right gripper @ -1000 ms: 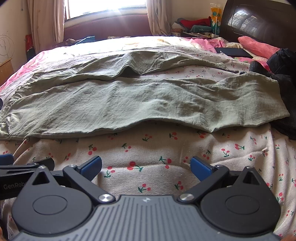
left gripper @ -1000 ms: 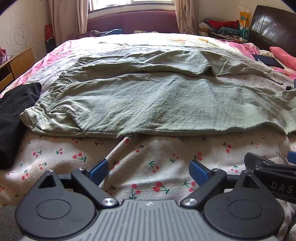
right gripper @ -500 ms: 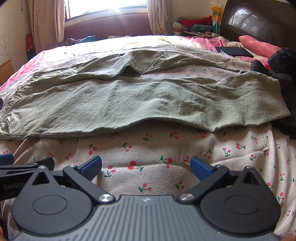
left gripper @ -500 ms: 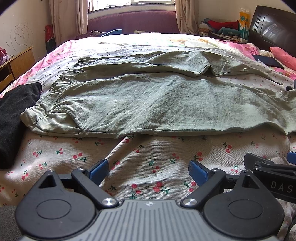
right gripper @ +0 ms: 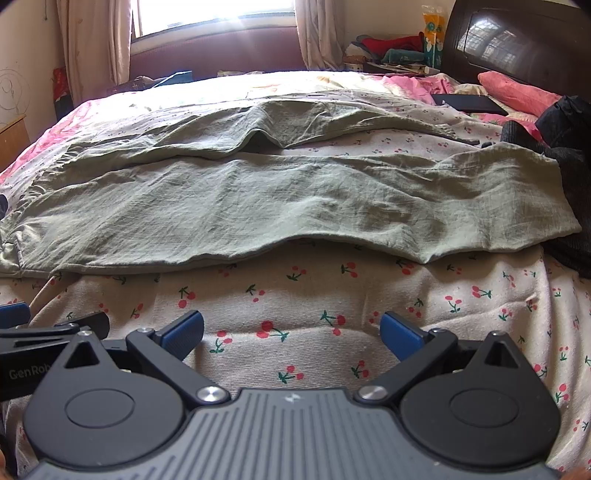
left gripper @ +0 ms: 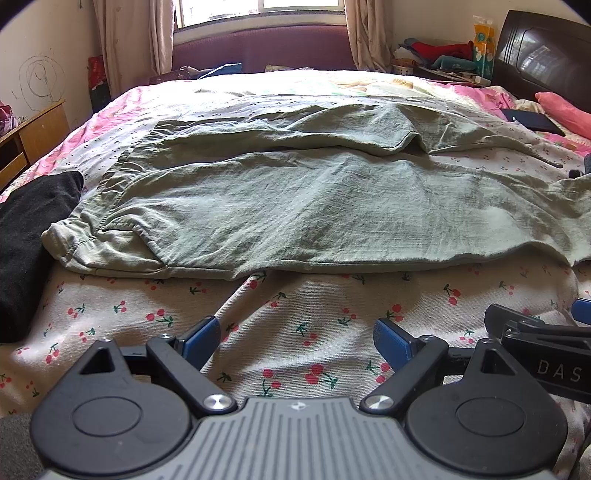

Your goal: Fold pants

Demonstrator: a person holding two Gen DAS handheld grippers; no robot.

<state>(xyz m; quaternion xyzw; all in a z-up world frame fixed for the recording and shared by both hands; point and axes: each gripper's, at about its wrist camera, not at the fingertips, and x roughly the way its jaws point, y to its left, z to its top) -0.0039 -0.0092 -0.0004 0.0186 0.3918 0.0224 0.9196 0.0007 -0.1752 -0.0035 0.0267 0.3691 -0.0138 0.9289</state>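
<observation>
Green pants [left gripper: 314, 206] spread flat across the bed [left gripper: 295, 325], filling the middle band of the left wrist frame from left edge toward right edge. Waistband [left gripper: 92, 206] bunched at centre left, beside a black garment [left gripper: 26, 236] lying at the left edge. One leg stretched across the centre; the other leg [left gripper: 351, 125] behind it in the upper middle, rumpled, with a raised fold. Cherry-print sheet [left gripper: 314, 295] bare between the near hem and the lower part of the frame.

Left gripper [left gripper: 295, 338] low centre, blue-tipped fingers [left gripper: 201, 334] spread well apart, gripping nothing, poised above the sheet short of the pants' near edge. Right gripper [right gripper: 291, 330] likewise low centre in the right wrist frame, fingers [right gripper: 400, 332] wide apart and holding nothing, also short of the cloth. Each gripper's side visible in the other's frame: lower right corner of the left view, lower left corner of the right view.

In the right wrist frame, pants [right gripper: 288, 206] again across the middle, leg cuff [right gripper: 554, 206] at centre right, next to dark clothing [right gripper: 569, 155] at the right edge. Pink pillow [right gripper: 517, 92] and dark headboard [right gripper: 517, 40] in the upper right; window [right gripper: 214, 14] and curtains [right gripper: 96, 48] along the top.
</observation>
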